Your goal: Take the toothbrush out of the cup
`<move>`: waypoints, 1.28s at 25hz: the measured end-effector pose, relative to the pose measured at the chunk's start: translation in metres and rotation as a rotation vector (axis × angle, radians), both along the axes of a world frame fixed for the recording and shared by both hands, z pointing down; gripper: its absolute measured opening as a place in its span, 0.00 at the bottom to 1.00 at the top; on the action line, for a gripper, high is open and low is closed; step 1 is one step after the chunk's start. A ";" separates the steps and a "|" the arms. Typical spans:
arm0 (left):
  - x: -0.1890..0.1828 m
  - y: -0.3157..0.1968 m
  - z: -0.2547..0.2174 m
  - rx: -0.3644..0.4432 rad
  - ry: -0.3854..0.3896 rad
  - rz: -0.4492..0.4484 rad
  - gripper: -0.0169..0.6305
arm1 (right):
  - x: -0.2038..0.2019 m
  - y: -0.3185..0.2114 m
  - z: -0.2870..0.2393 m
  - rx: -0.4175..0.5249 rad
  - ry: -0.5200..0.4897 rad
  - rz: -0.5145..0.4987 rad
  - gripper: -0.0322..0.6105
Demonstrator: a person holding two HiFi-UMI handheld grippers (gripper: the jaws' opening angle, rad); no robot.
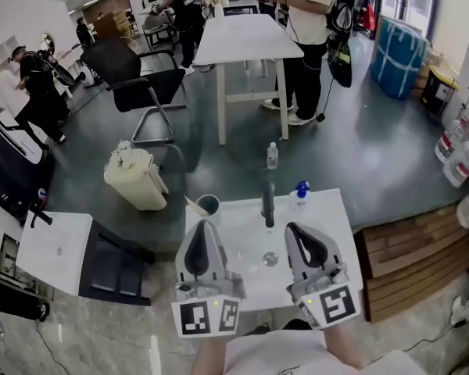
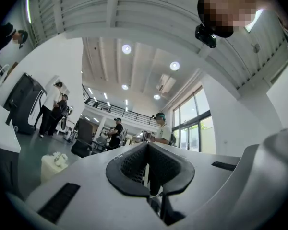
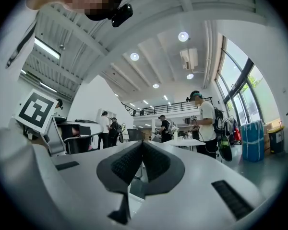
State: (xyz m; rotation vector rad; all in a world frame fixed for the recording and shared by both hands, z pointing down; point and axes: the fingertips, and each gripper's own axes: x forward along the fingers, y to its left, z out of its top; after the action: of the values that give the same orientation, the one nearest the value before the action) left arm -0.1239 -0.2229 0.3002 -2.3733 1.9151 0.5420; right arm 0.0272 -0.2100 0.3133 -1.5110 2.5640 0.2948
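A grey cup stands at the far left corner of the white basin top, with a pale toothbrush leaning out of it to the left. My left gripper is held over the near left part of the top, short of the cup, jaws shut and empty. My right gripper is beside it at the right, also shut with nothing held. In the left gripper view the left gripper points up into the room, and so does the right gripper in its own view; neither shows the cup.
A black tap and a drain lie between the grippers. A blue-capped bottle stands at the far right. On the floor beyond are a white bin, a small bottle, a black chair and a white table with people.
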 end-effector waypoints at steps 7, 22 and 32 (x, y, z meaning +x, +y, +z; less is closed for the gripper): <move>-0.006 -0.025 0.007 -0.027 0.014 -0.006 0.05 | -0.005 -0.027 0.005 -0.024 0.023 0.024 0.07; -0.009 -0.039 0.006 -0.023 0.035 -0.084 0.05 | 0.011 -0.046 0.005 -0.020 0.022 0.010 0.07; -0.013 -0.039 0.003 -0.017 0.022 -0.109 0.05 | 0.011 -0.049 0.009 -0.034 0.017 -0.011 0.07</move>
State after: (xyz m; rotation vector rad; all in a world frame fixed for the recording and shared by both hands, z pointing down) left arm -0.1364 -0.2615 0.3034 -2.2652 2.0516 0.5491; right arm 0.0383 -0.2591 0.3224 -1.5115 2.6021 0.2656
